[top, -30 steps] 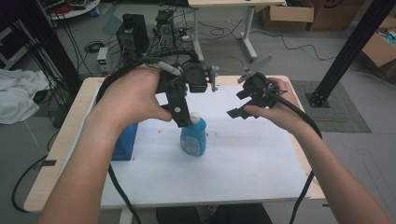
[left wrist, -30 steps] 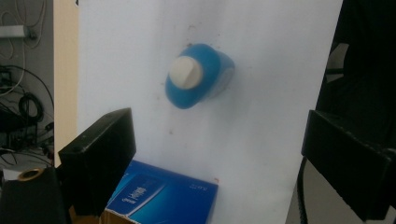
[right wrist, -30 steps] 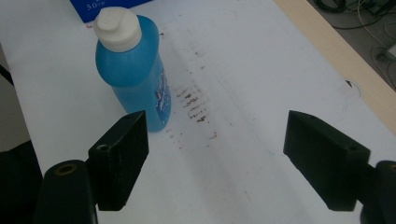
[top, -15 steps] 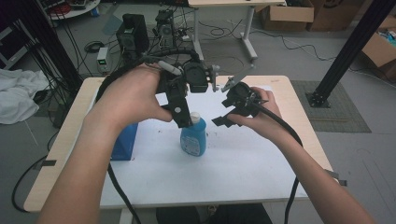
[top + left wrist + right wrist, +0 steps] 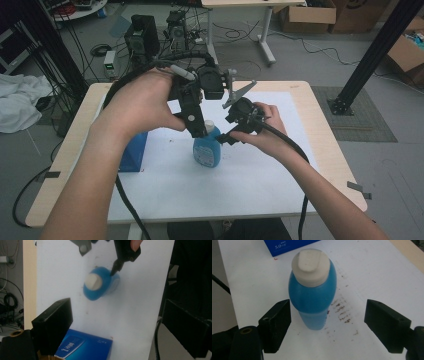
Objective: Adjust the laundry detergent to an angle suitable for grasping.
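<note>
Standing upright on the white-covered table [image 5: 280,195]: one blue plastic bottle [image 5: 313,300] with one white cap [image 5: 310,263]; one blue box [image 5: 85,347] nearby. Two grippers, left gripper [image 5: 197,127] and right gripper [image 5: 327,322], jaws wide, holding nothing.

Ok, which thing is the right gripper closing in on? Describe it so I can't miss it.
On the white sheet covering the table, near its middle, stands the blue bottle. It is upright and rounded with a white cap, unlike the flat blue box beside it.

- Bottle [image 5: 312,297]: smooth blue plastic, slight sheen; cap [image 5: 310,263] matt white plastic.
- Right gripper [image 5: 328,322]: matt black jaws.
- Table [image 5: 75,150]: pale wood edge, white matt sheet [image 5: 200,195].
- Box [image 5: 85,347]: glossy blue card.
</note>
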Motion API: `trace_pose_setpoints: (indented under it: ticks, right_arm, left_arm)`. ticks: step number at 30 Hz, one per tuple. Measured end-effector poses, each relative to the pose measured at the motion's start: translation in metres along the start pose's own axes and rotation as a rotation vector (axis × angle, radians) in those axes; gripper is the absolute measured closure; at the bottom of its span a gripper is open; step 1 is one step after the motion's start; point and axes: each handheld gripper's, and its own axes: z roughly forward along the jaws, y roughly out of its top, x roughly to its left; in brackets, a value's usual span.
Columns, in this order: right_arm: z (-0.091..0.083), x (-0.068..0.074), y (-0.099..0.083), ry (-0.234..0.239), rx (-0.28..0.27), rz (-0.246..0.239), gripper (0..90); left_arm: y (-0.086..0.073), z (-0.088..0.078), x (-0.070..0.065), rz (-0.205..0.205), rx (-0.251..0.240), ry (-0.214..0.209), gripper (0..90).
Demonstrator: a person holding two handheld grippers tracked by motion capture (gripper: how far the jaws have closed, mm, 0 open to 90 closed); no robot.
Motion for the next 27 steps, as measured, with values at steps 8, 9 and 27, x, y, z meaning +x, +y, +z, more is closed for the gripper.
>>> trace_pose_setpoints:
  ticks: [8, 9, 27]
  right_arm:
    - [0.016, 0.007, 0.002, 0.017, 0.014, 0.0, 21.7]
    - [0.021, 0.008, 0.002, 0.024, 0.016, 0.001, 21.7]
    - [0.048, 0.011, 0.008, 0.011, 0.079, 0.005, 24.7]
  left_arm:
    - [0.0, -0.001, 0.0, -0.001, -0.002, 0.001, 10.8]
    - [0.0, -0.001, 0.0, -0.004, -0.001, 0.001, 10.8]
    - [-0.002, 0.001, 0.0, -0.01, 0.0, -0.004, 10.7]
